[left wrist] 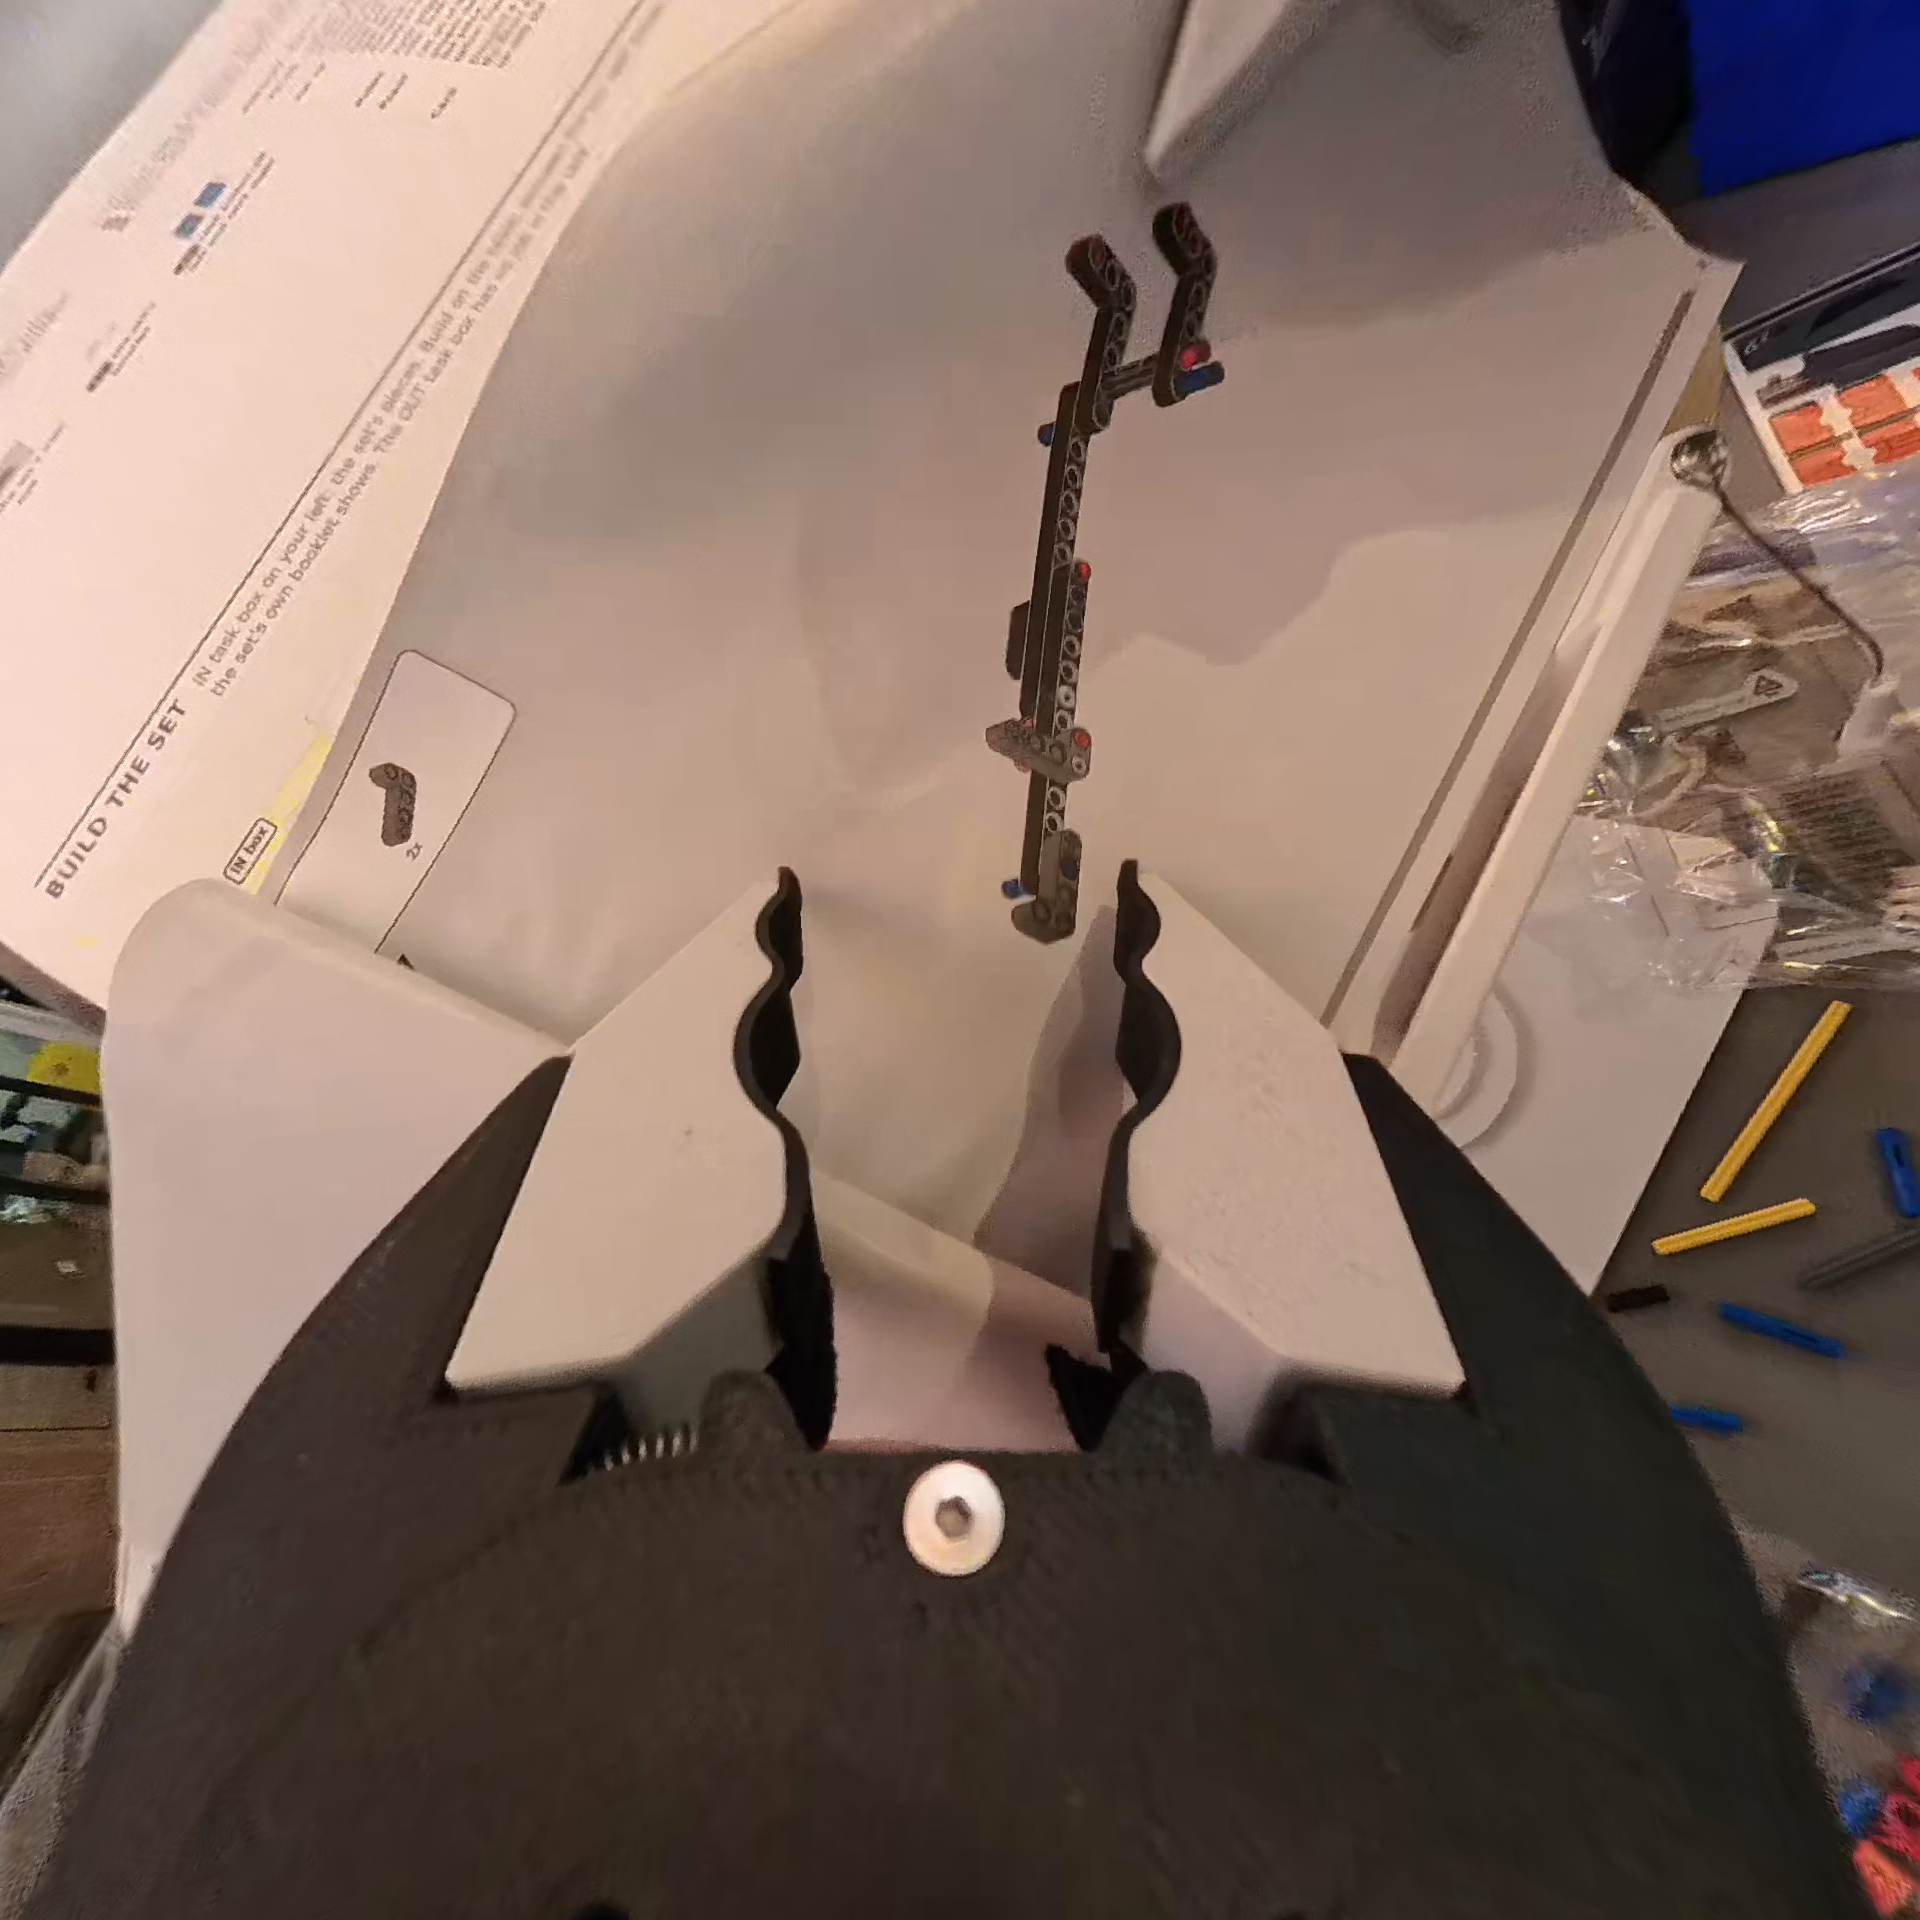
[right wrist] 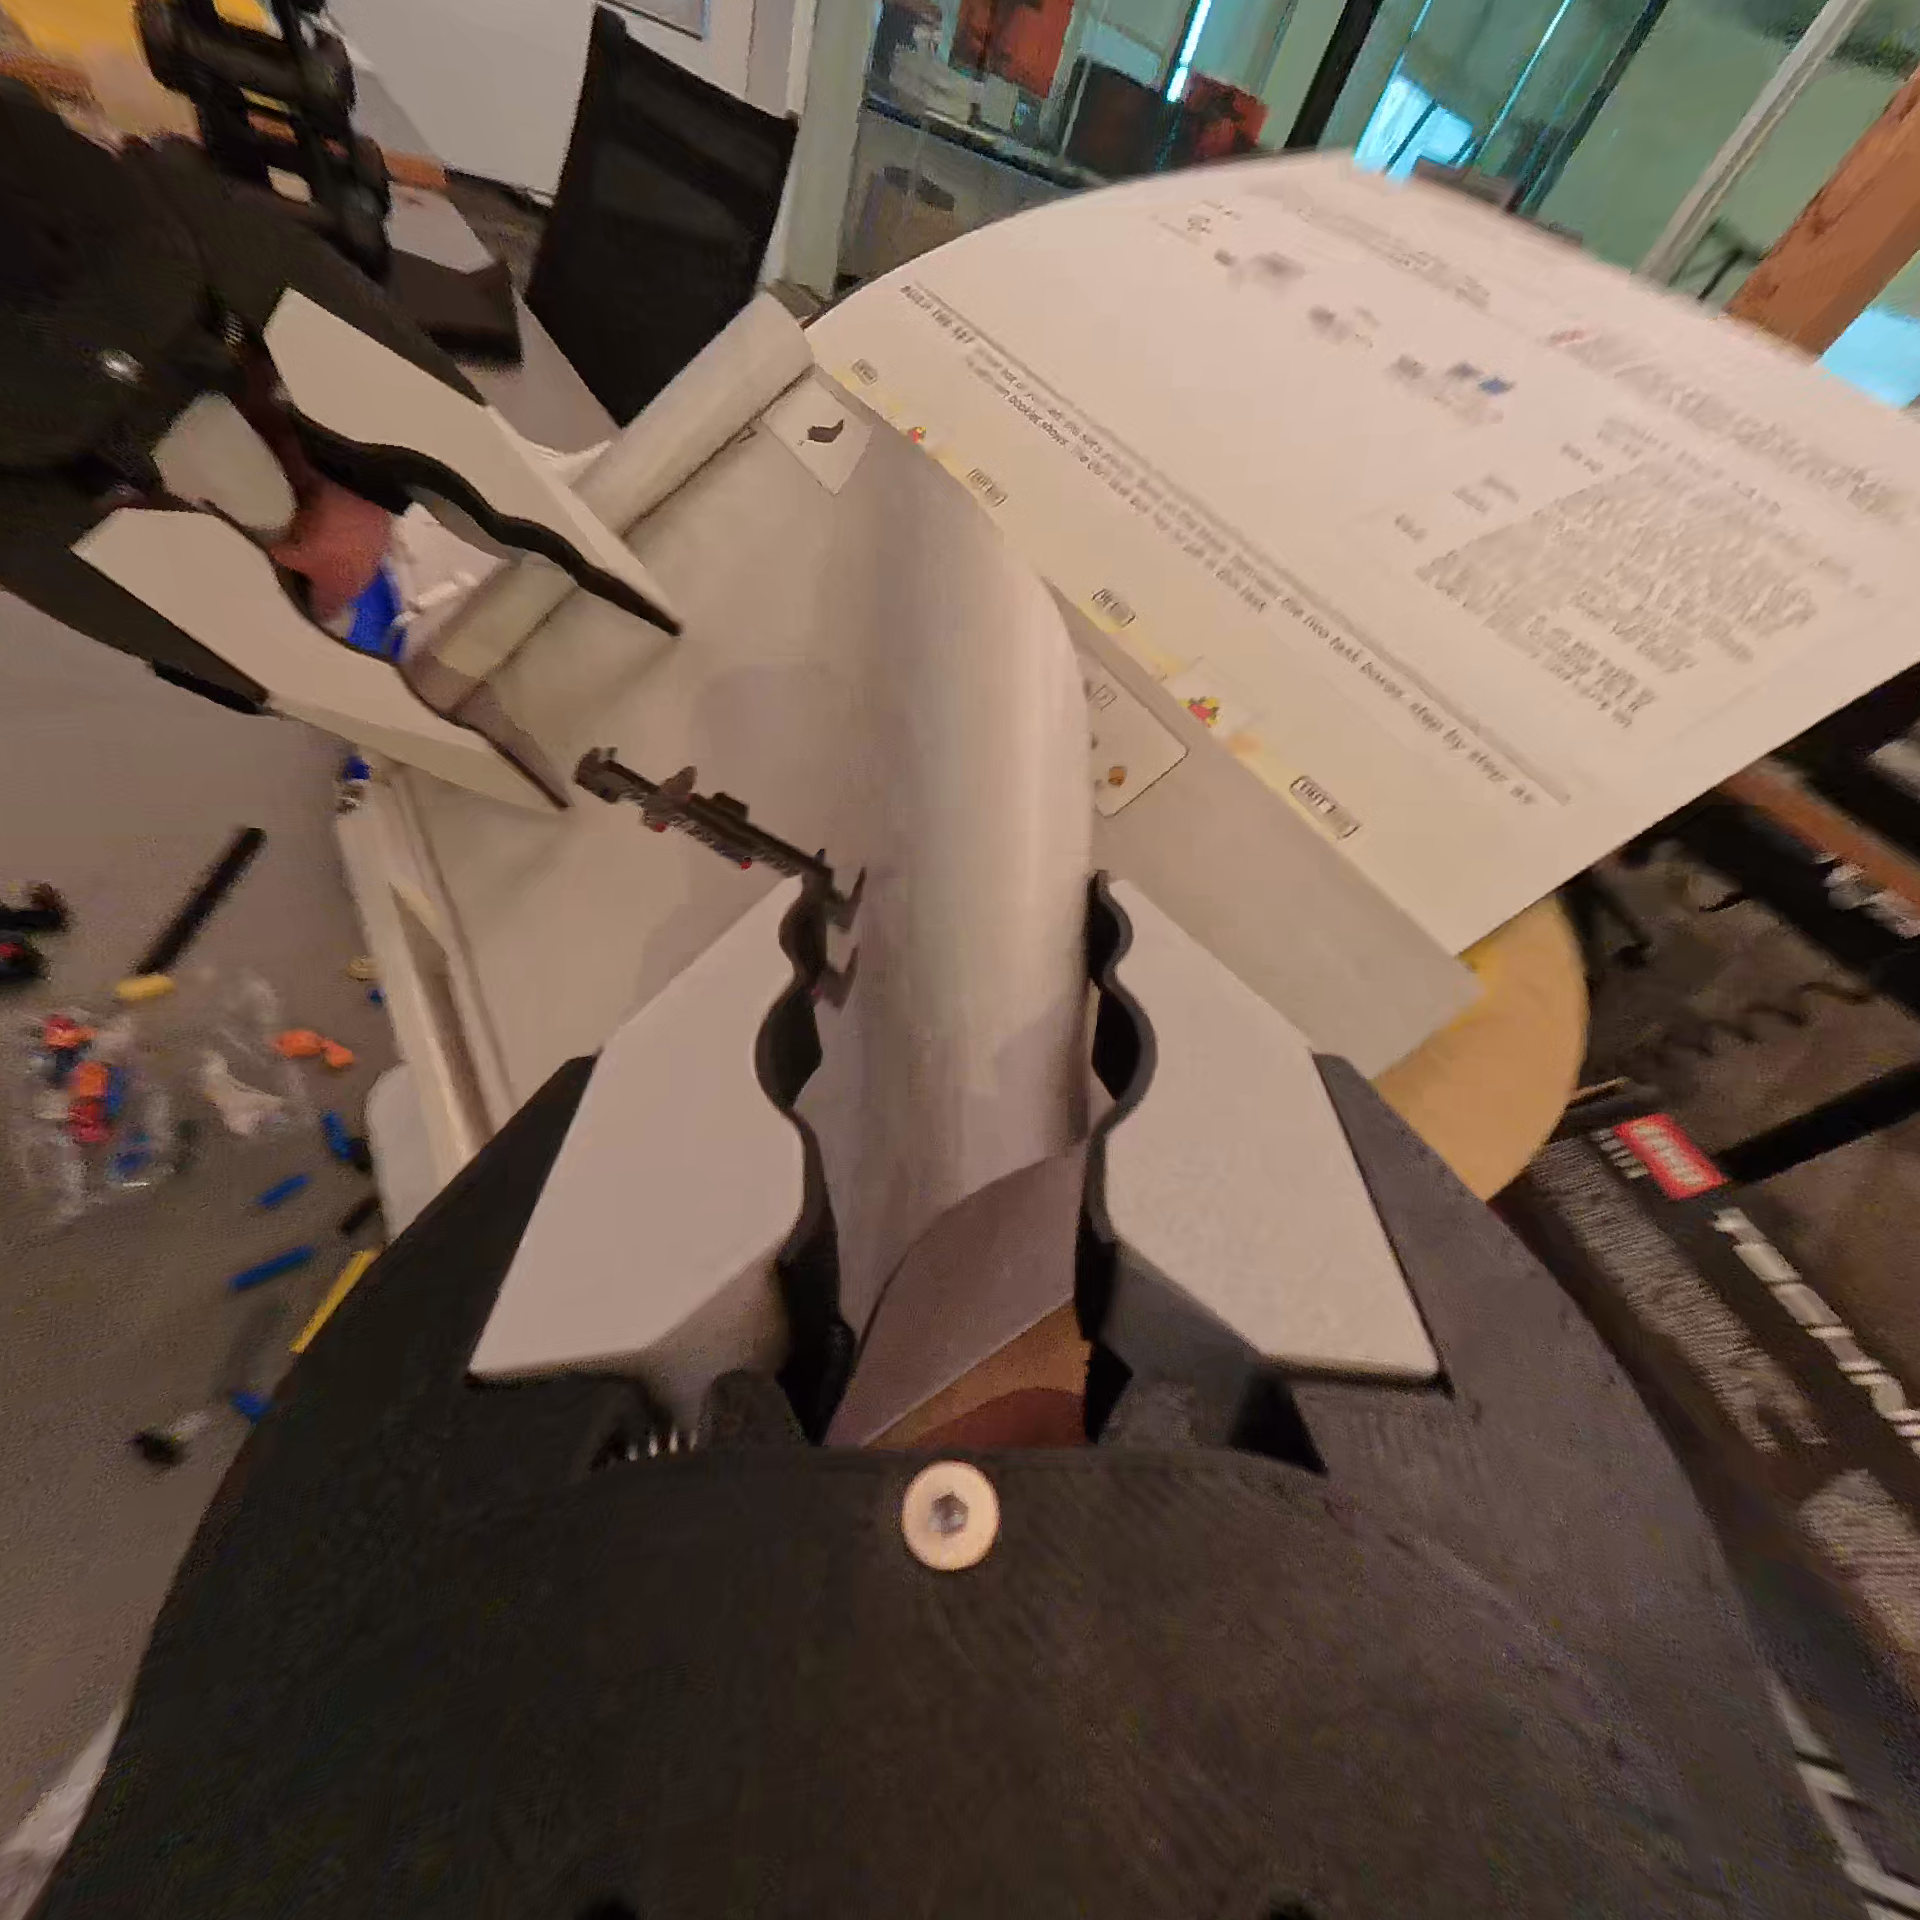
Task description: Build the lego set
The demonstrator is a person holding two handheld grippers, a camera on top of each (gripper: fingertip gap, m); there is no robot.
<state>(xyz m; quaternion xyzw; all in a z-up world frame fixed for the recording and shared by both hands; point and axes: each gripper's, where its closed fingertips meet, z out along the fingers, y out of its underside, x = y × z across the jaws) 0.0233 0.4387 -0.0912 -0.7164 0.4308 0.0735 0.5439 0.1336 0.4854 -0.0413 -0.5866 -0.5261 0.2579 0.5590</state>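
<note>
A long black Lego beam assembly (left wrist: 1060,623) with red and blue pins and two angled arms at its far end lies flat on a curved white sheet (left wrist: 779,416). My left gripper (left wrist: 956,883) is open and empty, with its fingertips just short of the assembly's near end. In the right wrist view the same assembly (right wrist: 717,821) lies between the two grippers. My right gripper (right wrist: 948,899) is open and empty, and its left fingertip overlaps the assembly's arm end. The left gripper (right wrist: 618,717) shows there at the upper left, open.
A printed instruction sheet (left wrist: 260,416) lies beside the white sheet and also shows in the right wrist view (right wrist: 1351,468). Yellow axles (left wrist: 1777,1101), blue pins (left wrist: 1777,1330) and clear plastic bags (left wrist: 1766,779) lie on the grey table. Loose pieces (right wrist: 104,1091) and a dark Lego box (right wrist: 1714,1299) flank the work area.
</note>
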